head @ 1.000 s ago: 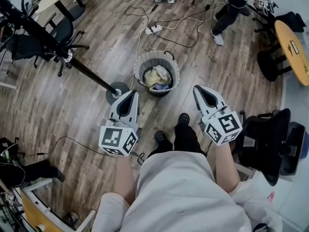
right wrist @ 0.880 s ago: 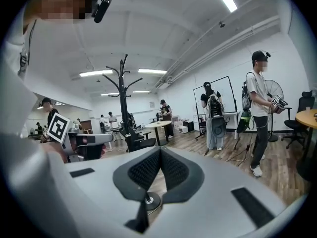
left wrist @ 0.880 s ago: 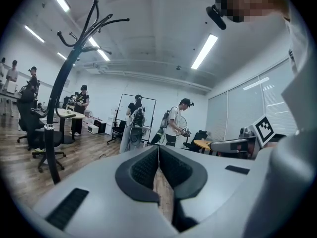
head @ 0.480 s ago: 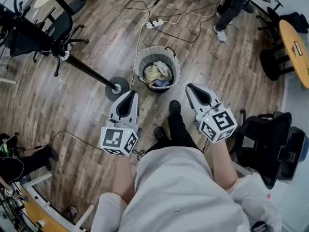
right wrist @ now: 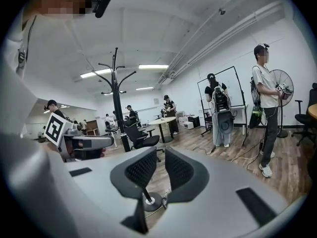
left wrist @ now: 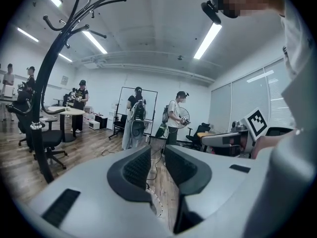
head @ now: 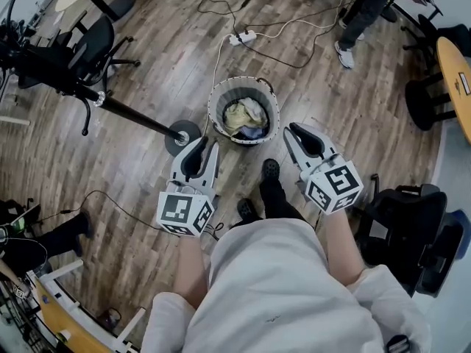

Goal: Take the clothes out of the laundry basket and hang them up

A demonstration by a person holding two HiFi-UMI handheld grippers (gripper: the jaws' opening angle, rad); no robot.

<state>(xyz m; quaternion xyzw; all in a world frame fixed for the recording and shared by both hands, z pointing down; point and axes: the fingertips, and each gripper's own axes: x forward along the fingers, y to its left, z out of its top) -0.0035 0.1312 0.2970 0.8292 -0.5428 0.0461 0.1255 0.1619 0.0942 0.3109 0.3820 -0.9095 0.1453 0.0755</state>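
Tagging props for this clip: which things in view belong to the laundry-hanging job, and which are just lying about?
Job: round grey laundry basket; pale crumpled clothes inside it; black metal coat stand; left gripper and right gripper, jaws opening, nothing between them.
Lying about: white power strip with cables; black office chair; round wooden table.

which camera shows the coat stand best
The right gripper view: the coat stand shows upright from hooks to base. The left gripper view has it close but warped, foot hidden; the head view only foreshortens it from above.
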